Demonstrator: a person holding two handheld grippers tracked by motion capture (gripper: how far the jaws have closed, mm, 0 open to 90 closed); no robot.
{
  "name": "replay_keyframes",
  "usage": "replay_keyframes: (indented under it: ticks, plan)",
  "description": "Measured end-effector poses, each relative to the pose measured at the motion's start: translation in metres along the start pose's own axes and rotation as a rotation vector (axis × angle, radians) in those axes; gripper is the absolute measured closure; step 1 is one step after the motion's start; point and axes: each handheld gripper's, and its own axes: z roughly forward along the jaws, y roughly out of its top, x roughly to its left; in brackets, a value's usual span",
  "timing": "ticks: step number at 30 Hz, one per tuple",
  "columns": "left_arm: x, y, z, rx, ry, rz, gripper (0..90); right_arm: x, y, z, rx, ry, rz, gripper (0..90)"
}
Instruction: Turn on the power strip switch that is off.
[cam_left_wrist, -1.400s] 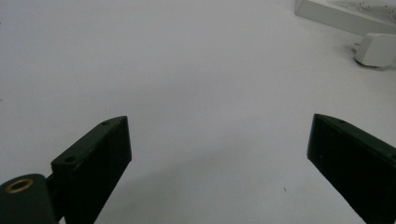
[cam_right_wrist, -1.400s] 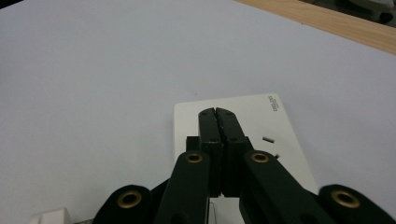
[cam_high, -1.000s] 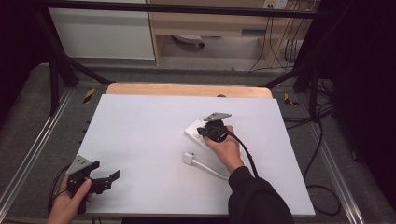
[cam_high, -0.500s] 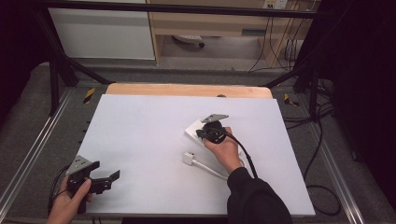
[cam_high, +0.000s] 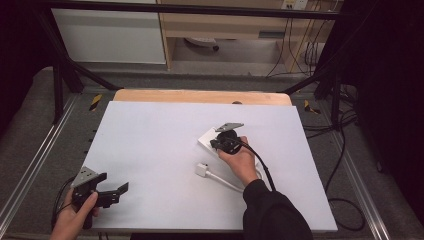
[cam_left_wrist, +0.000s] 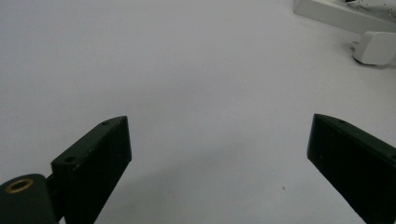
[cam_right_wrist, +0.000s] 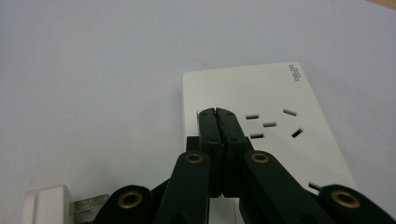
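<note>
A white surface (cam_high: 165, 150) fills the middle of a dark room, with a strip of bare wood (cam_high: 200, 96) along its far edge, metal rails on both sides and cables on the floor at the right.

Nearest, at the lower left corner of the surface, the person's left hand (cam_high: 75, 216) holds the left gripper (cam_high: 114, 192). Its 2 jaws stand wide apart with nothing between them, low over bare white surface.

Farther in, right of centre, a white plug (cam_high: 202, 169) lies on the surface, its white cord (cam_high: 227, 182) running back toward the person's right sleeve (cam_high: 275, 212). In the right gripper view its metal prongs show at the bottom left corner.

Just beyond the plug, the right hand (cam_high: 240, 161) holds the right gripper (cam_right_wrist: 217, 113) over a white power strip (cam_right_wrist: 261, 98). Its 2 jaws are pressed fully together with nothing held, the tips at the strip's left part, just beside a group of 5 socket slots (cam_right_wrist: 273, 123). Whether the tips touch the strip I cannot tell.
</note>
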Motion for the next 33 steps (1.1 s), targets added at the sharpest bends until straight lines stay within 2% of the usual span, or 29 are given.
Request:
replay_keyframes:
  ticks: [25, 26, 28, 31, 33]
  plan:
    - [-0.001, -0.0004, 0.0005, 0.007, -0.004, 0.009, 6.4, 0.0005, -0.0028, -0.0009, -0.013, -0.001, 0.002, 90.0]
    - [-0.0009, -0.0004, 0.0006, 0.007, -0.004, 0.008, 6.4, -0.0007, -0.0037, -0.0012, 0.005, -0.01, -0.001, 90.0]
    - [-0.0009, -0.0004, 0.0008, 0.007, -0.003, 0.007, 6.4, -0.0017, -0.0052, -0.0013, 0.005, -0.013, -0.004, 90.0]
    - [-0.0011, -0.0004, 0.001, 0.008, -0.004, 0.009, 6.4, -0.0047, -0.0082, -0.0021, -0.012, 0.002, 0.027, 90.0]
    - [-0.0012, -0.0003, 0.001, 0.007, -0.004, 0.009, 6.3, -0.0045, -0.0079, -0.0013, -0.016, 0.005, 0.026, 90.0]
